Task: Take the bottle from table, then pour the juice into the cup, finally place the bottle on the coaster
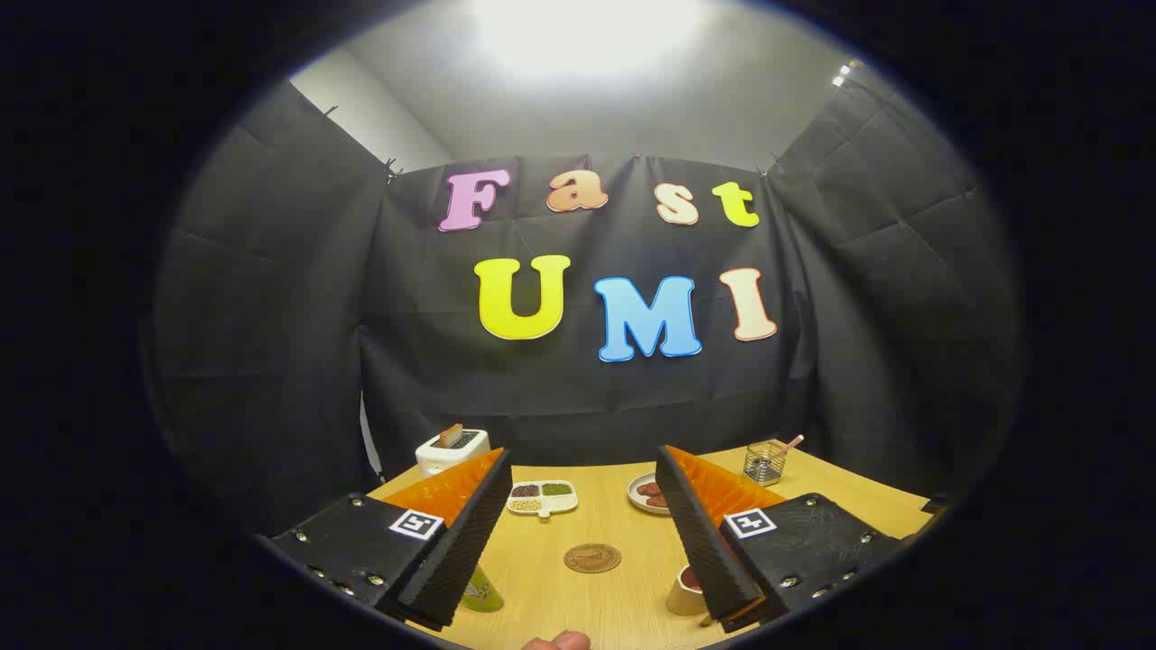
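- A white toaster point(452, 449) with a slice in its slot stands at the far left corner of a wooden table point(614, 524), against the booth's black cloth wall.
- The gripper point(585, 533) looks across the table; its fingers are spread wide with nothing between them.
- The bottle point(480, 593), green with a label, stands just beneath the left finger, mostly hidden behind it, so its cap cannot be made out.
- A small divided dish point(542, 496) of beans or grains sits beyond the fingers, towards the left.
- The round coaster point(592, 558) lies flat between the two fingers, bare, near the table's middle.
- A fingertip point(560, 641) of a person shows at the near edge of the table.
- A plate point(647, 493) with brown food pieces sits beyond the right finger.
- The cup point(688, 591), pale with a reddish inside, stands touching or just beside the right finger's near end.
- A mesh pen holder point(764, 462) stands far right.
- The step in hand appears to be taking the bottle. To do it well, swing left and lower until the bottle's body sits squarely between the fingers, then close around its middle, keeping it upright.
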The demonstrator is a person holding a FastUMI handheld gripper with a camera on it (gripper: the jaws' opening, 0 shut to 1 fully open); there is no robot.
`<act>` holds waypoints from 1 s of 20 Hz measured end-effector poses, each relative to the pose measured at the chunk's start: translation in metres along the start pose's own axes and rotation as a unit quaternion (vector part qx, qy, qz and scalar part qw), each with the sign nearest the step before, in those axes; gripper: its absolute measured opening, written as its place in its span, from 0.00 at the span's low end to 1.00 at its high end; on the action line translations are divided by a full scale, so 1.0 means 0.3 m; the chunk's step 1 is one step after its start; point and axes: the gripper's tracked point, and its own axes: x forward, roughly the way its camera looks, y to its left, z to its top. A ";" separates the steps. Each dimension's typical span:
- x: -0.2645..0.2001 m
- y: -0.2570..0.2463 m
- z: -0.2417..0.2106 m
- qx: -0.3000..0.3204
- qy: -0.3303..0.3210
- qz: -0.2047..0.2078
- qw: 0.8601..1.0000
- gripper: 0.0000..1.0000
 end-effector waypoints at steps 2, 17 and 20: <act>0.005 -0.007 0.007 -0.002 -0.003 -0.007 1.000 0.97; 0.007 0.044 0.038 -0.016 -0.022 0.010 1.000 0.98; 0.003 0.055 0.031 -0.020 -0.021 0.009 1.000 0.97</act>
